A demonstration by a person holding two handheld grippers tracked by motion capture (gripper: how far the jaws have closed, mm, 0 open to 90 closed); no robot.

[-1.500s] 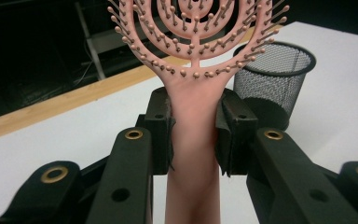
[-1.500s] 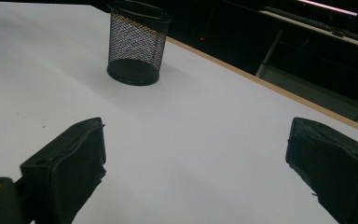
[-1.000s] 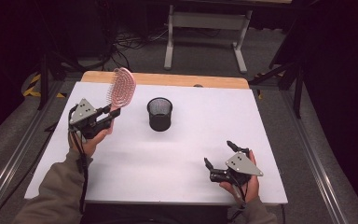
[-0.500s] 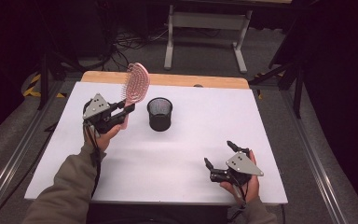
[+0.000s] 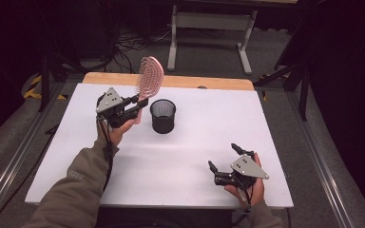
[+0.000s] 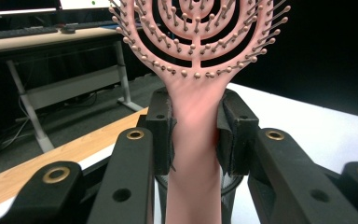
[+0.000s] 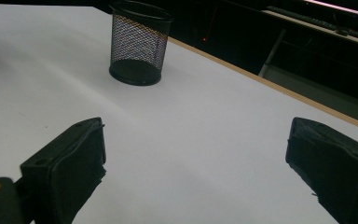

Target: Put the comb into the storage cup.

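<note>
Hairbrush point(image 5: 149, 76) looks light and stiff; our left gripper point(image 5: 132, 105) clamps its handle beside the mesh cup point(image 5: 163, 115), right gripper point(image 5: 224, 167) wide open, empty.

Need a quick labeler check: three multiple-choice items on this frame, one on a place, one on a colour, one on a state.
1. Where does the mesh cup stand?
A. on the floor
B. on the white table, right of the left claw
C. in the right claw

2. What colour is the hairbrush?
A. pink
B. blue
C. green

3. How is the right claw?
A. shut on the brush
B. shut on the cup
C. open, holding nothing

Key: 1 B, the high view shows it on the table beside that claw. 2 A, pink head and handle in the left gripper view. 3 C, its jaws stand wide apart over bare table.
</note>
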